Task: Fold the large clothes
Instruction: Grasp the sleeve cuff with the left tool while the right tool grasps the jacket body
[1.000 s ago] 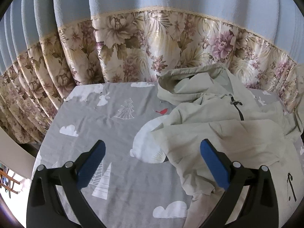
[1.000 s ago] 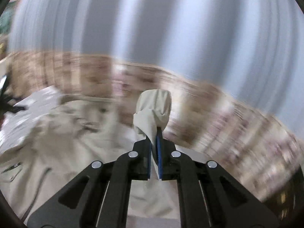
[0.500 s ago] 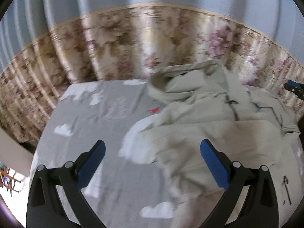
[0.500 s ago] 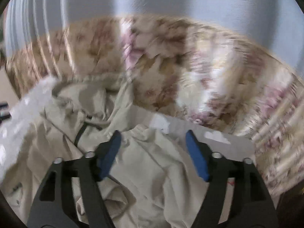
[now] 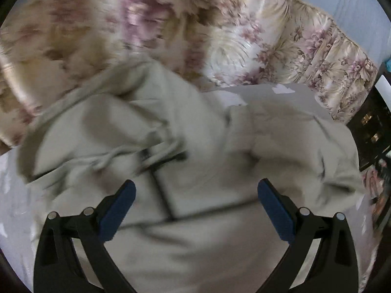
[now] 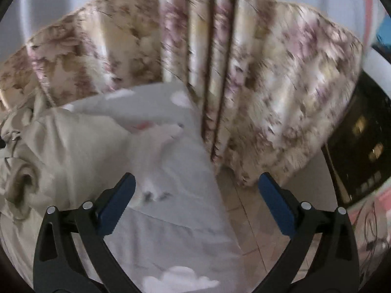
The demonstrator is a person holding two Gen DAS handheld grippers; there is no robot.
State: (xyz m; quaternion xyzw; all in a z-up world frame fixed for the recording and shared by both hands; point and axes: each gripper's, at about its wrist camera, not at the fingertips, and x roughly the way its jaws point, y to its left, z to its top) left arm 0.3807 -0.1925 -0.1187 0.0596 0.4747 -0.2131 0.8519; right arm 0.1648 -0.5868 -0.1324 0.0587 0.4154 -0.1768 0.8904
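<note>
A pale beige hooded jacket [image 5: 200,146] lies rumpled on a grey bed sheet with white clouds [image 6: 171,219]. In the left wrist view its dark front zip and hood fill the middle, blurred by motion. My left gripper [image 5: 195,202] hovers over the jacket's chest with its jaws wide apart and nothing between the blue pads. In the right wrist view the jacket [image 6: 61,146] lies at the left. My right gripper [image 6: 195,200] is over the sheet's right edge, its jaws still opening and holding nothing.
A floral curtain [image 5: 171,24] with a blue upper part hangs right behind the bed. Tiled floor [image 6: 249,219] shows beyond the bed's right edge. Dark furniture [image 6: 361,146] stands at the far right, with cables on the floor near it.
My right gripper let go of the beige cloth, opened wide and swung down to the bed's right edge. My left gripper moved from the bare sheet over onto the jacket.
</note>
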